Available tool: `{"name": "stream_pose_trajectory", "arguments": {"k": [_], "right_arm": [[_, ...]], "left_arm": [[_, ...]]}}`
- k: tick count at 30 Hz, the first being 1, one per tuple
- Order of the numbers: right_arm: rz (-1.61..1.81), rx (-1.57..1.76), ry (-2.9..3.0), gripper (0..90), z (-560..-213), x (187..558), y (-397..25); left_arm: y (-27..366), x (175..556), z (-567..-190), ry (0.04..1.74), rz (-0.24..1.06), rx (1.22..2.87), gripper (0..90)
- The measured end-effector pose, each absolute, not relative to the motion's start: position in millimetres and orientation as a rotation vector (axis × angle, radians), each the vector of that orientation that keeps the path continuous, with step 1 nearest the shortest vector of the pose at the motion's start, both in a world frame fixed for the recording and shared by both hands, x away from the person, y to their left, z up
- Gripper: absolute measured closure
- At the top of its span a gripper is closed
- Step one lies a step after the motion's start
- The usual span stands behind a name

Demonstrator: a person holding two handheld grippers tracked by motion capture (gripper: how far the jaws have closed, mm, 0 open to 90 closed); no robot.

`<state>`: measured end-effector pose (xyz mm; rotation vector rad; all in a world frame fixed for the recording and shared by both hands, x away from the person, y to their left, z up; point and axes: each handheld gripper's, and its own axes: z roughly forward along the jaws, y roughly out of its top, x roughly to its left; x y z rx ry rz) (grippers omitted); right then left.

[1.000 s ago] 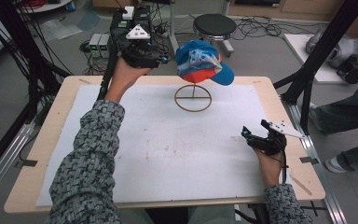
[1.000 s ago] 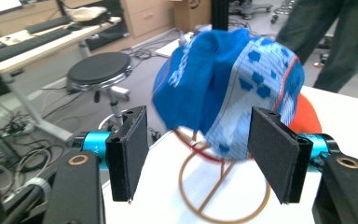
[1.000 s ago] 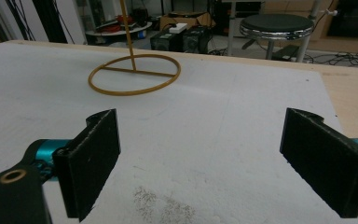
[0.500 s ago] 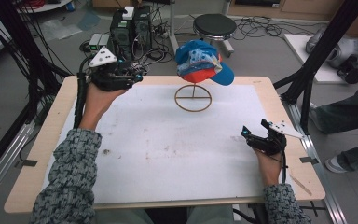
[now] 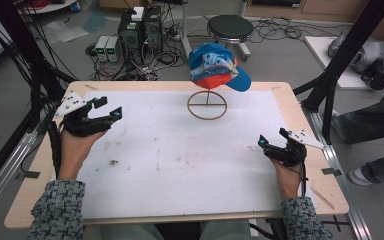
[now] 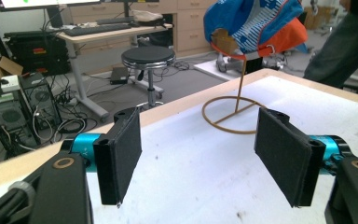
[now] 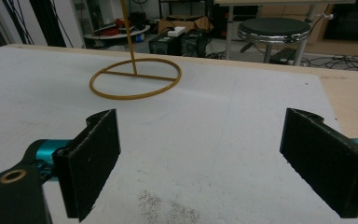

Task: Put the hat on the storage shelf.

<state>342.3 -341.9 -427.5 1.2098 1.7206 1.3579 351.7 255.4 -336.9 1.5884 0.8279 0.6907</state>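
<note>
blue-and-orange cap (image 5: 217, 66) on a wire stand (image 5: 207, 104), middle of the desk's (image 5: 130, 170) far edge. left gripper (image 5: 103, 111) near the far left corner, fingers (image 6: 121, 158) wide apart, holding nothing. right gripper (image 5: 272, 140) near the right edge, fingers (image 7: 95, 154) wide apart, holding nothing.
</note>
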Motion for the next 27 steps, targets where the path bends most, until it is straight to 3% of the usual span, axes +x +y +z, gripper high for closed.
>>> {"name": "stream_pose_trajectory", "arguments": {"k": [13, 27], "right_arm": [[1.354, 1.22, 1.72, 11.4, -427.2, 340.8, -339.4], [1.353, 1.208, 1.72, 11.4, -427.1, 340.9, -339.7]], "left_arm": [[261.3, 319.1, -367.8, 0.847, 0.738, 1.558, 29.8], [267.1, 318.9, -383.0, 0.879, 0.729, 1.554, 29.2]]}}
